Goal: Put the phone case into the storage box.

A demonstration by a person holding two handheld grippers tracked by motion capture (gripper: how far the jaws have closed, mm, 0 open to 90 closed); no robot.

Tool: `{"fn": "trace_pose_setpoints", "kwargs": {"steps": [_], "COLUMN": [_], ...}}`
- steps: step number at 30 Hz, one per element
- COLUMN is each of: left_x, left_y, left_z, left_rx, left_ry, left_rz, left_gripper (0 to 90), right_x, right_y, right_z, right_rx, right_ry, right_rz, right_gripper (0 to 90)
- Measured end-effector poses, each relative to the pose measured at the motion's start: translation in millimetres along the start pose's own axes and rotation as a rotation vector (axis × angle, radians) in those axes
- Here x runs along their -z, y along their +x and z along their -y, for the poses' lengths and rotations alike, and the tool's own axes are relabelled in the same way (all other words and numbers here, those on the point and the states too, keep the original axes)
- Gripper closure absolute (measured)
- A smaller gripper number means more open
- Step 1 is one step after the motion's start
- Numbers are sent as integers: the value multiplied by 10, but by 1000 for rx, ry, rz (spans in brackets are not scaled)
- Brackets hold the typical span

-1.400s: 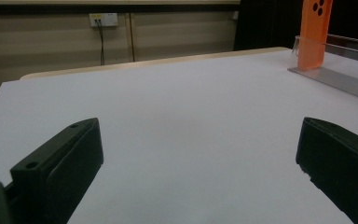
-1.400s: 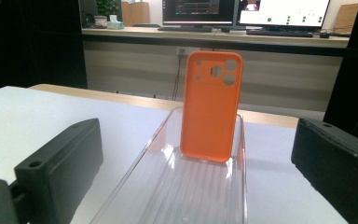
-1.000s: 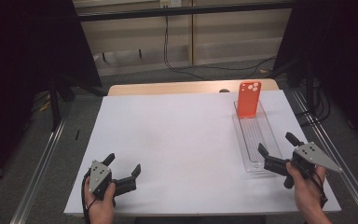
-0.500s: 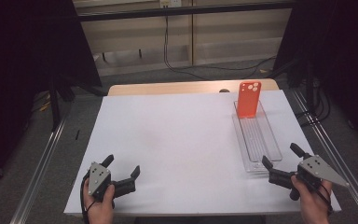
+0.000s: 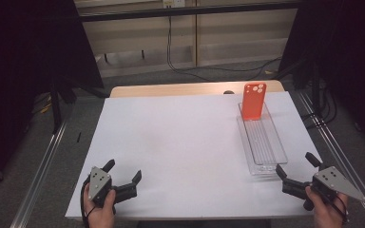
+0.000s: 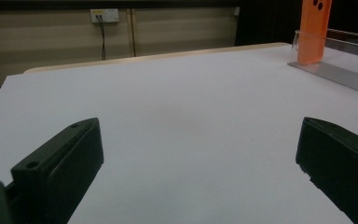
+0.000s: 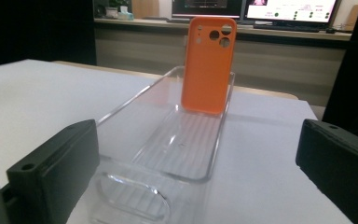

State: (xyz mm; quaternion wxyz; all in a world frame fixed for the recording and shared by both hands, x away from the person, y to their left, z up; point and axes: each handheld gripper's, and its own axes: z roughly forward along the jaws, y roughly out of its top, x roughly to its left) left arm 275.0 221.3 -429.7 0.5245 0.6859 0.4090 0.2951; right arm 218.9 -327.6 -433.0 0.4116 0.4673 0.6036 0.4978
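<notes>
An orange phone case (image 5: pixel 253 100) (image 7: pixel 208 65) (image 6: pixel 314 29) stands upright at the far end of a long clear plastic tray (image 5: pixel 262 142) (image 7: pixel 172 140) on the right side of the white table. My right gripper (image 5: pixel 297 168) (image 7: pixel 191 186) is open just before the tray's near end, nothing between its jaws. My left gripper (image 5: pixel 123 172) (image 6: pixel 196 172) is open near the front left edge of the table, resting low over bare white surface, holding nothing.
The white table top (image 5: pixel 180 142) has a wooden strip (image 5: pixel 190 89) along its far edge. Metal rails (image 5: pixel 43 166) run along both sides of the table. Cables (image 5: pixel 180 66) lie on the floor beyond it. Monitors (image 7: pixel 289 9) sit on a bench behind.
My right gripper has drawn back toward the table's front edge, away from the tray's near end. The left gripper has shifted slightly back. Both stay open.
</notes>
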Motion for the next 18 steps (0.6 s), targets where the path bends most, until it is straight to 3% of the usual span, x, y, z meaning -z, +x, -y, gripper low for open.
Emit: {"fn": "trace_pose_setpoints", "kwargs": {"steps": [6,18], "left_x": [-18,-87], "left_y": [28,29], "left_z": [3,-23], "left_rx": [4,2], "left_ry": [-3,-2], "left_rz": [0,20], "left_gripper": [7,5], "right_x": [-2,-44], "right_y": [-24,-24], "right_z": [106,108], "right_rx": [-37,-9], "right_ry": [40,26], "right_rz": [-2,-30], "right_gripper": [0,0]}}
